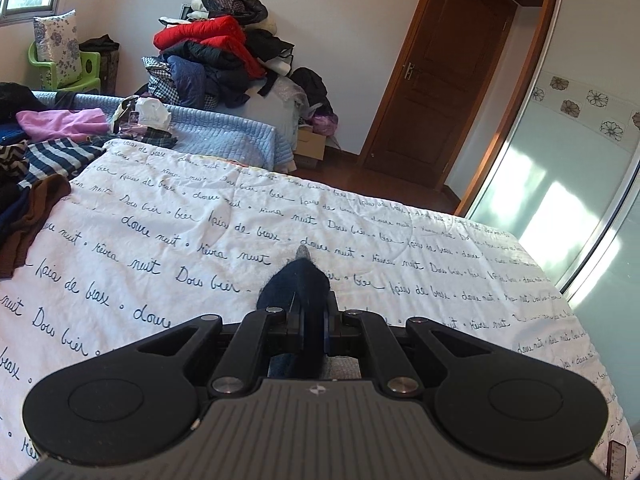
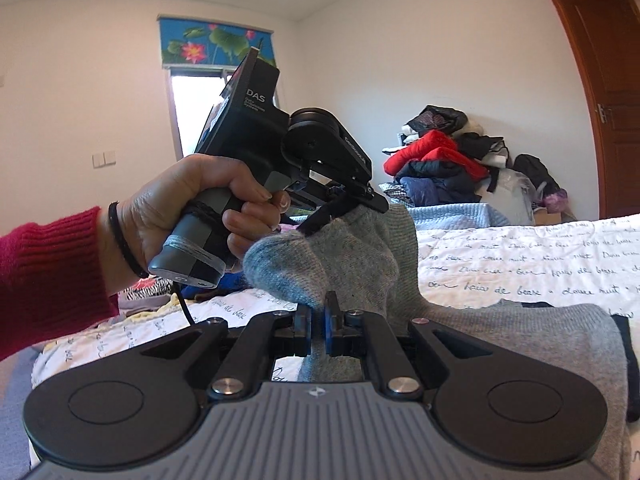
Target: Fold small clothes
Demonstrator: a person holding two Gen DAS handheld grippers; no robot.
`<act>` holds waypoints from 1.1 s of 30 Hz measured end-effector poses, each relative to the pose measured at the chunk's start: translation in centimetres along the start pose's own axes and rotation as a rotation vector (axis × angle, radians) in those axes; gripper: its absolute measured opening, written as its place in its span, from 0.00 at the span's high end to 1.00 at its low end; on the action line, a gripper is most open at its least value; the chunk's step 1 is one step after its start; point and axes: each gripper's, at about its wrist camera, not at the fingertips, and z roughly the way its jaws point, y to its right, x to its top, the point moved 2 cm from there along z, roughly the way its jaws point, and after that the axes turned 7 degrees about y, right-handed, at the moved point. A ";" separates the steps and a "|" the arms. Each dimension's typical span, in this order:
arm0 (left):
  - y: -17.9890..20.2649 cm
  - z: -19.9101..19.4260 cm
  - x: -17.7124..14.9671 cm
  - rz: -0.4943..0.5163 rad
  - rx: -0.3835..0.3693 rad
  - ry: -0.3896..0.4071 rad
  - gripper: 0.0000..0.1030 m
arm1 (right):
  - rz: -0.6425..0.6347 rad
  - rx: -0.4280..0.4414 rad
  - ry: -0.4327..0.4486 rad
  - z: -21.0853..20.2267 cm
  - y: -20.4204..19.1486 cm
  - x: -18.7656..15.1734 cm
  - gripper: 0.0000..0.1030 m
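Two claws grip the same grey sock, one at each end, so that I can carry it spread above the bed.

Left wrist view: my left claw [image 1: 306,276] is closed on a dark navy part of the sock [image 1: 296,280], probably a toe or heel patch; a small grey tip shows just beyond the fingers. Below lies the quilt [image 1: 200,216], white with script lettering. Unsorted garments [image 1: 36,168] lie at its left edge, and a clothes pile [image 1: 224,52] stands against the far wall.

Right wrist view: my right claw [image 2: 318,316] is closed on the grey knit at the lower end. The sock [image 2: 344,256] rises from it to the left claw [image 2: 320,220], which a hand [image 2: 180,208] in a red sleeve [image 2: 44,280] holds overhead, pinching the upper end. Held taut between both grips, the fabric hangs clear of the quilt [image 2: 520,264]. A grey garment [image 2: 520,336] lies just right of my claw.
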 end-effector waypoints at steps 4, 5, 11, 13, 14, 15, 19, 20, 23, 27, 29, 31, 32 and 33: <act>2.0 0.6 0.1 0.002 -0.014 0.003 0.92 | 0.034 -0.021 0.015 -1.0 1.2 0.1 0.94; 2.5 0.7 0.0 0.003 -0.019 0.003 0.92 | 0.042 -0.027 0.017 -1.2 1.6 0.2 0.94; 5.6 1.8 -0.6 0.025 -0.042 -0.003 0.92 | 0.074 -0.062 0.031 -2.9 3.4 0.0 0.94; 6.5 2.2 -0.9 0.033 -0.048 -0.008 0.92 | 0.093 -0.073 0.034 -3.5 4.0 -0.2 0.94; 7.0 2.4 -1.1 0.035 -0.051 -0.011 0.92 | 0.100 -0.079 0.036 -3.7 4.3 -0.2 0.94; 7.5 2.7 -1.3 0.036 -0.056 -0.016 0.92 | 0.106 -0.085 0.037 -3.9 4.6 -0.3 0.94; 9.4 3.7 -2.1 0.052 -0.075 -0.034 0.92 | 0.133 -0.111 0.043 -4.9 5.9 -0.4 0.94; 10.0 3.9 -2.3 0.063 -0.080 -0.038 0.92 | 0.138 -0.118 0.044 -5.1 6.2 -0.5 0.94; 11.7 4.7 -3.0 0.093 -0.091 -0.048 0.92 | 0.148 -0.139 0.045 -5.9 6.9 -0.7 0.94; 13.4 5.8 -4.1 0.111 -0.111 -0.074 0.93 | 0.172 -0.162 0.045 -6.9 7.9 -1.2 0.94; 14.3 6.4 -4.6 0.121 -0.118 -0.085 0.93 | 0.192 -0.171 0.041 -7.1 8.4 -1.4 0.94; 15.0 6.8 -5.1 0.134 -0.125 -0.096 0.93 | 0.203 -0.180 0.038 -7.4 8.9 -1.6 0.94; 15.4 7.1 -5.4 0.144 -0.124 -0.099 0.93 | 0.209 -0.184 0.037 -7.5 9.0 -1.7 0.94; 15.7 7.3 -5.7 0.155 -0.123 -0.103 0.93 | 0.219 -0.188 0.036 -7.7 9.2 -1.9 0.94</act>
